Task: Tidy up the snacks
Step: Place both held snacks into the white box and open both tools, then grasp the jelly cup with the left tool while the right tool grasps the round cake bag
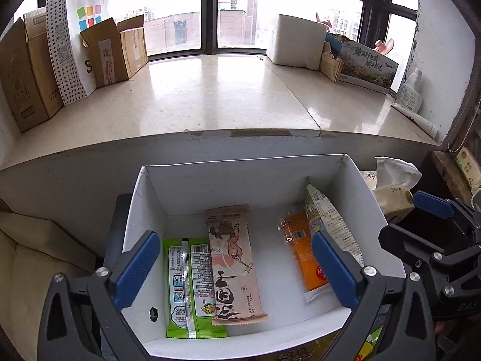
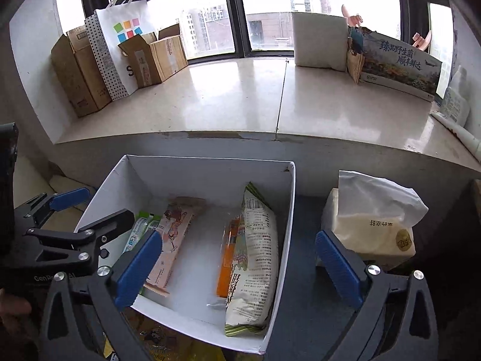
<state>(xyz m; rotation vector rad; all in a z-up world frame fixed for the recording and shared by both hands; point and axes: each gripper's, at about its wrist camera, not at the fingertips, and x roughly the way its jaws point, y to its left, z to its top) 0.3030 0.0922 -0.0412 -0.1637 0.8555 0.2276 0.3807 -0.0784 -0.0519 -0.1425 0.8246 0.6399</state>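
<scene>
**Four snacks boxed, more waiting below**

You're mid-sort here, I'd say. The white box [image 1: 354, 177] already holds four packs: the green packet [image 1: 186, 288] and the pink wrapper [image 1: 231, 264] lying side by side on the left, the orange pack [image 1: 303, 258] and the pale bag [image 2: 255, 258] leaning at the right wall. Your left claw [image 1: 237, 270] hovers wide open over the box with nothing in it. Your right claw [image 2: 240, 267] is spread just as wide, also empty, straddling the box's right wall. A few wrappers [image 2: 168, 343] peek out just in front of the box, so your next move is probably dropping down to pinch one. Tissue pack [image 2: 375, 228] sits beside the box.
</scene>
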